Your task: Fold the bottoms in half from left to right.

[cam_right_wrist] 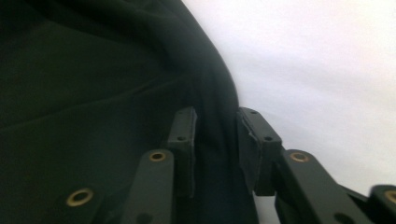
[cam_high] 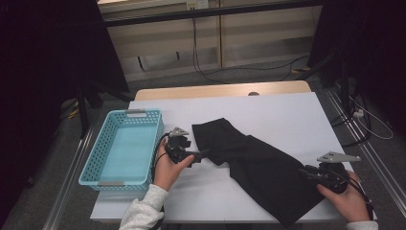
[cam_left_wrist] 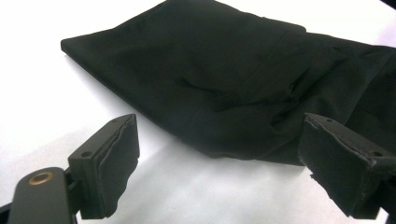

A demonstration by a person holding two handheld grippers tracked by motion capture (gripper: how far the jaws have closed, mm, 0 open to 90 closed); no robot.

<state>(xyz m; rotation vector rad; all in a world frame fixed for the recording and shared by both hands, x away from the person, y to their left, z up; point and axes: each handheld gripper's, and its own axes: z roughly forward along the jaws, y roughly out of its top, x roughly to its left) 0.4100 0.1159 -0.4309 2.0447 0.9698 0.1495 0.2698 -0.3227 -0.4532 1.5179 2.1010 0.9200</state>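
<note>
The black garment (cam_high: 258, 167) lies spread across the white table (cam_high: 287, 115), running diagonally between the two grippers, apparently so each end can be taken by one of them. The right gripper (cam_right_wrist: 215, 140) has the cloth's edge between its jaws: they stand narrowly apart with a fold of fabric bunched in the gap, and whether the pads already pinch it cannot be told from here. That edge grip looks meant for lifting or folding. The left gripper (cam_left_wrist: 219, 168) has its jaws wide apart, nothing between them, the garment's near edge just ahead of the fingertips, seemingly lined up for a bite. Off behind it, the blue basket (cam_high: 93, 165) sits beside the cloth, likely the destination.
</note>
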